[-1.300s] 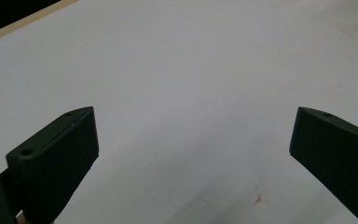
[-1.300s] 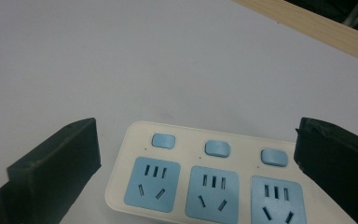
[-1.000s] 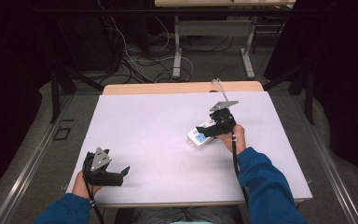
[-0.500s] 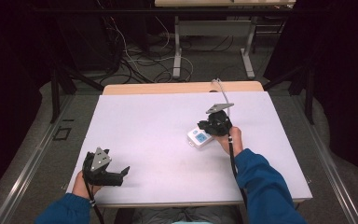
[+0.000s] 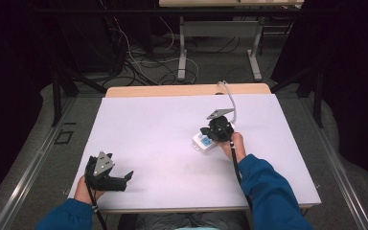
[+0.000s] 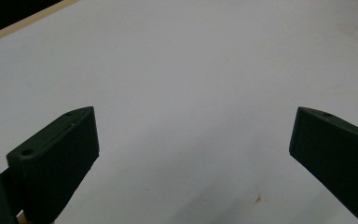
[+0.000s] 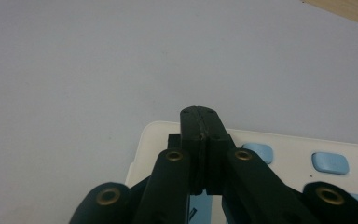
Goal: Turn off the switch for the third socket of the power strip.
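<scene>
Two grippers are over the white table [image 5: 172, 120]. The right gripper [image 7: 199, 116] has just been closing, and now its two black jaws are pressed flat together with nothing between them. It sits right above a small white box with blue buttons [image 5: 202, 142], which lies on the table's right half. The left gripper [image 5: 124, 178] waits well apart by the near left edge, jaws spread wide over bare table

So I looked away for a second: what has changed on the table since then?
The right tool has just closed its jaws with nothing between them, their tips over the white device with pale blue buttons. The device lies where it was; the left tool stays open at the near edge of the white table.
</scene>
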Demonstrator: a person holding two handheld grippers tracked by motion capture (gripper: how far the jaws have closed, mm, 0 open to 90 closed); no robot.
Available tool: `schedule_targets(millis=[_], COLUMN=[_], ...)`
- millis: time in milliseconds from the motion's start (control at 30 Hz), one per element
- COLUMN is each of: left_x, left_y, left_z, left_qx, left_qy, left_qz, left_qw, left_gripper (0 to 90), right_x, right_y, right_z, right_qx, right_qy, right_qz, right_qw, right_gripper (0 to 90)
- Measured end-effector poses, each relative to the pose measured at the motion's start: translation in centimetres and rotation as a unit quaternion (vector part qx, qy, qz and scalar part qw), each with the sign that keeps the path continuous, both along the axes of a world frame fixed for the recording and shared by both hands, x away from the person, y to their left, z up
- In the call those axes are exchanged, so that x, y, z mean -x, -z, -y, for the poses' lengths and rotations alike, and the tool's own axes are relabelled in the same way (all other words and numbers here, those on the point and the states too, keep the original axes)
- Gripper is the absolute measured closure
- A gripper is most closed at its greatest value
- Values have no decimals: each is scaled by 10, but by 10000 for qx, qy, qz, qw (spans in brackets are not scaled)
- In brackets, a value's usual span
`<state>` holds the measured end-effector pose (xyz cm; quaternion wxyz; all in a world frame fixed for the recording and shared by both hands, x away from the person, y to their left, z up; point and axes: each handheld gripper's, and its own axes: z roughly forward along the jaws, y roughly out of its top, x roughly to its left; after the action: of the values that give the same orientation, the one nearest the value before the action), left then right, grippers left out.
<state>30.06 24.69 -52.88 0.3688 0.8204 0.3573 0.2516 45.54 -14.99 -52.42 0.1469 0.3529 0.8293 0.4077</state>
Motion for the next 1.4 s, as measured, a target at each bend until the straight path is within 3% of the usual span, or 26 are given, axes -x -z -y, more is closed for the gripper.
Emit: schedule_targets(millis=[100,133,167,200,233,300,500,867,1000,1100,1400], left_x=[0,0,0,0,0,0,0,0,0,0,0], left_y=[1,1,0,0,0,0,1,1,0,0,0], left_z=[0,0,0,0,0,0,0,0,0,0,0], left_qx=[17,16,10,7,-1,-1,27,32,33,30,13], left_qy=[-19,-18,-16,-12,3,4,-5,-4,0,6,15], left_qz=[20,16,7,6,1,1,11,14,22,10,7], left_qw=[10000,10000,10000,10000,10000,10000,10000,10000,10000,10000,10000], left_gripper=[12,12,12,12,12,12,13,13,13,13,13], right_x=[0,0,-1,-1,0,-1,-1,0,0,0,1], right_y=[2,1,5,4,8,10,16,19,18,18,18], right_z=[-2,-1,-2,-2,-5,-5,-7,-4,-4,-5,-5], right_qx=[-20,112,0,185,41,20,142,-85,39,39,20], right_qy=[33,7,-5,-45,69,29,-23,63,30,39,71], right_qz=[39,-56,118,-30,87,108,151,89,42,137,115], right_qw=[10000,9999,9999,9998,9999,9999,9998,9999,10000,9999,9999], right_gripper=[900,900,900,900,900,900,900,900,900,900,900])
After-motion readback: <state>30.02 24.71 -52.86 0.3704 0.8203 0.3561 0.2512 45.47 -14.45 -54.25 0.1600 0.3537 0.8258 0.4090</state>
